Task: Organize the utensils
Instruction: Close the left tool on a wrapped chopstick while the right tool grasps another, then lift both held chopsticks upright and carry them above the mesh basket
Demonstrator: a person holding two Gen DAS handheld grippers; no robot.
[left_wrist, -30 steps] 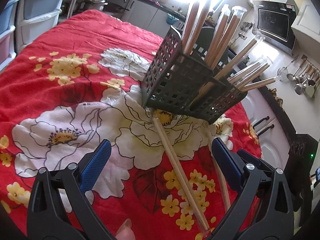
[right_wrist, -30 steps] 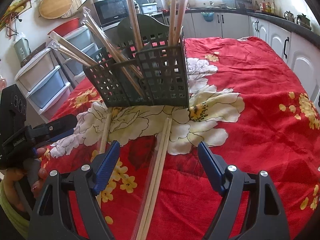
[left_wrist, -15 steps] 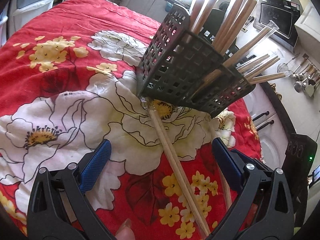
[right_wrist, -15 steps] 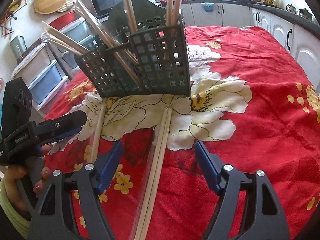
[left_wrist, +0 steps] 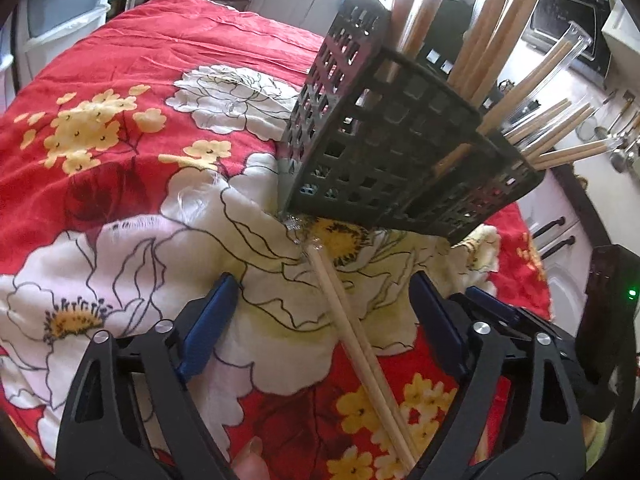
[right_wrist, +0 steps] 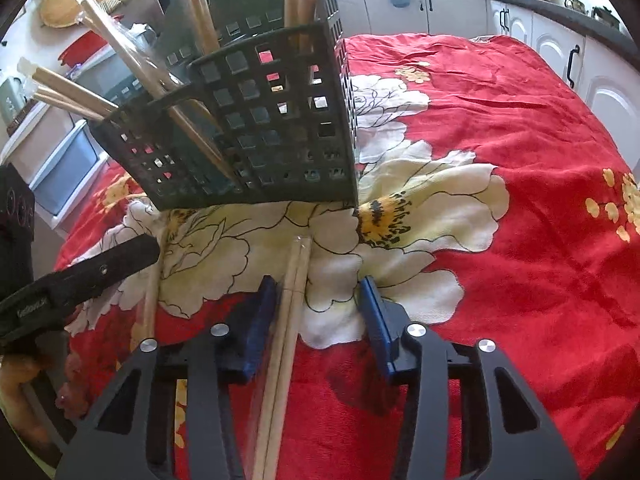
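A dark green lattice basket (left_wrist: 400,152) (right_wrist: 260,128) stands on the red flowered cloth with several wrapped chopstick pairs in it. Two more pairs lie on the cloth in front of it. One pair (left_wrist: 352,340) lies between the pads of my left gripper (left_wrist: 324,304), whose jaws are closing but still wide, well apart from the sticks. The other pair (right_wrist: 292,292) lies between the pads of my right gripper (right_wrist: 318,304). Its jaws are closing too; the left pad is near the sticks and a gap remains on the right. The left gripper's finger (right_wrist: 92,272) shows over the left pair (right_wrist: 152,300).
The red cloth (right_wrist: 520,200) covers a table with open room to the right of the basket. White cabinets (right_wrist: 600,92) and a dark counter lie behind. Plastic drawers (left_wrist: 60,20) stand at the far left, a microwave (left_wrist: 568,20) at the back right.
Both grippers have come forward and down toward the basket and the cloth. The right jaws have narrowed a lot around their chopstick pair; the left jaws have narrowed a little.
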